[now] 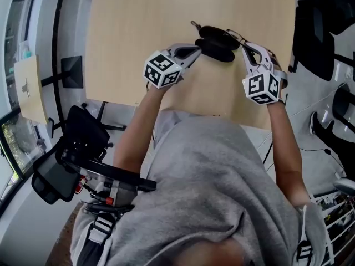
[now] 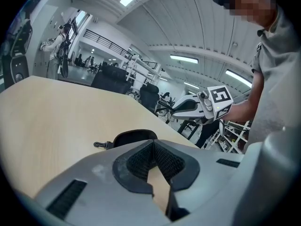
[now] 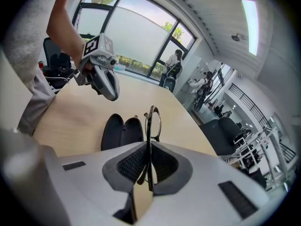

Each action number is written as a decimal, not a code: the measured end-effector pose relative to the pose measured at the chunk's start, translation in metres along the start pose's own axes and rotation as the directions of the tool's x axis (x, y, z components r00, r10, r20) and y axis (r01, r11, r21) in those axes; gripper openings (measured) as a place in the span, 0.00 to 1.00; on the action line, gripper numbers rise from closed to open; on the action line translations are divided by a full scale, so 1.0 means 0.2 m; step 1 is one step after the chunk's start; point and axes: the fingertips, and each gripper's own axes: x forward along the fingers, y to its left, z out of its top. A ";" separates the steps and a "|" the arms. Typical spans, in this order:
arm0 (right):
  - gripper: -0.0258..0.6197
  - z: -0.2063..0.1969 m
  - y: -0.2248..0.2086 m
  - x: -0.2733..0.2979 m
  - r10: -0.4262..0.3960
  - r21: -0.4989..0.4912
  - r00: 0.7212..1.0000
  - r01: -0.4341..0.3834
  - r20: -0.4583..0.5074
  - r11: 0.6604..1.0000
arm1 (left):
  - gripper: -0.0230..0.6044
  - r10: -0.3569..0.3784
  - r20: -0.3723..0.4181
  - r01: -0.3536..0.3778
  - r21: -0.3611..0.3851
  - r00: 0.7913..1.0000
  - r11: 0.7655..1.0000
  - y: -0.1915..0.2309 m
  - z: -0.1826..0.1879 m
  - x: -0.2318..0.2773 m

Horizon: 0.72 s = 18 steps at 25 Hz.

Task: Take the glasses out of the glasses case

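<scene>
Clearly the glasses [image 3: 153, 121] are out of the case and in the right gripper [image 3: 148, 147]. Its jaws are closed on them from both sides, with the frame pinched edge-on between the dark ribbed pads [image 3: 131, 164] and one round lens rim standing up above the tips. The folded arms run down between the pads. The black case [image 1: 216, 44] lies open on the pale wooden table [image 1: 138, 32], its two oval halves side by side and their hollow sides facing up. A small metal clasp [image 1: 194, 24] sticks out from its far left end. From the head view the glasses sit at the right end of the case, held off the tabletop just above and beside it. The gripper slants downward, and its marker cube [image 1: 260, 87] is nearer the person than the tips. The left gripper [image 1: 191, 51] is at the other side, with its tips just short of the near left edge of the case and not on it. In the left gripper view its pads meet at the tips with nothing between them, and the case shows beyond them on the table. The person, in a grey top [image 1: 211, 182], stands at the near edge of the table, both forearms reaching over it, one to each side of the case.
</scene>
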 end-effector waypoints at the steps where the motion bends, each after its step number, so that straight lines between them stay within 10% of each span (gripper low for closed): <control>1: 0.09 -0.02 -0.02 -0.02 -0.013 0.002 1.000 0.013 -0.005 1.000 | 0.05 0.001 0.003 -0.001 0.001 1.000 1.000 0.00 0.01 0.00; 18: 0.09 -0.44 -0.18 -0.11 -0.227 -0.130 0.960 0.208 -0.161 0.970 | 0.05 0.025 -0.013 -0.025 -0.011 1.000 1.000 -0.05 -0.08 -0.13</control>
